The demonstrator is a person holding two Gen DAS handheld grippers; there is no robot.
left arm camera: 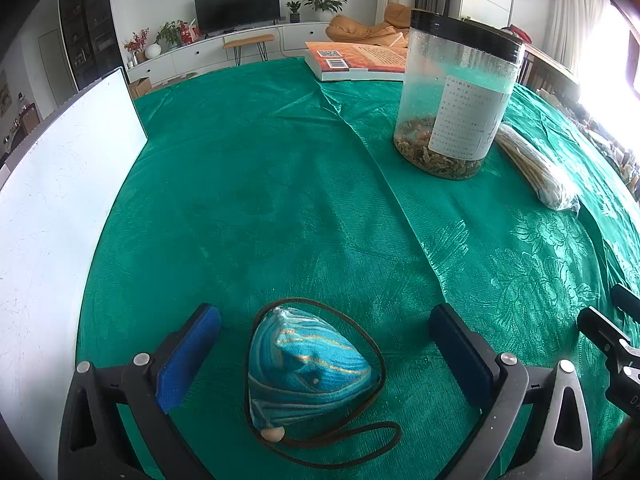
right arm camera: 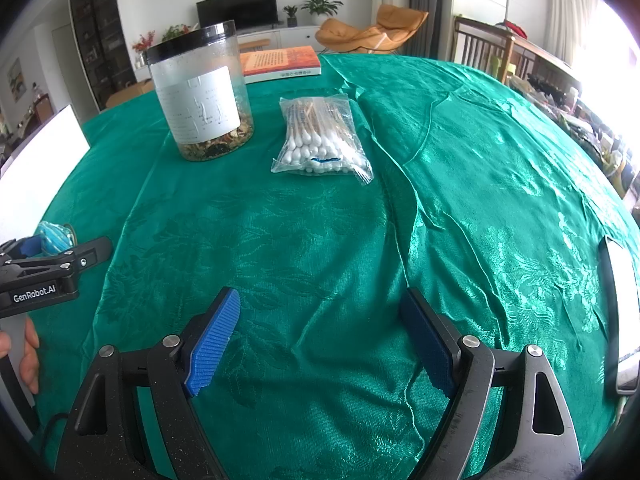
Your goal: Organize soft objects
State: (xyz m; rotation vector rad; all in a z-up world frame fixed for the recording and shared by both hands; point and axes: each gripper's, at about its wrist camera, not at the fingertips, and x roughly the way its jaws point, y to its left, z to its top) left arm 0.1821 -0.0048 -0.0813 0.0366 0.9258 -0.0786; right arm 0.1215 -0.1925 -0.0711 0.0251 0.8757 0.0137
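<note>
A blue and gold fabric pouch with a dark brown cord lies on the green tablecloth. My left gripper stands open around it, and neither blue pad touches it. In the right wrist view the pouch peeks out at the far left behind the left gripper's black body. My right gripper is open over bare green cloth with nothing between its fingers. A clear bag of cotton swabs lies further off, ahead of the right gripper. It shows edge-on in the left wrist view.
A clear jar with a black lid and dried bits stands beside the swabs. An orange book lies at the far edge. A white board stands at the left. A phone-like slab lies at the right edge.
</note>
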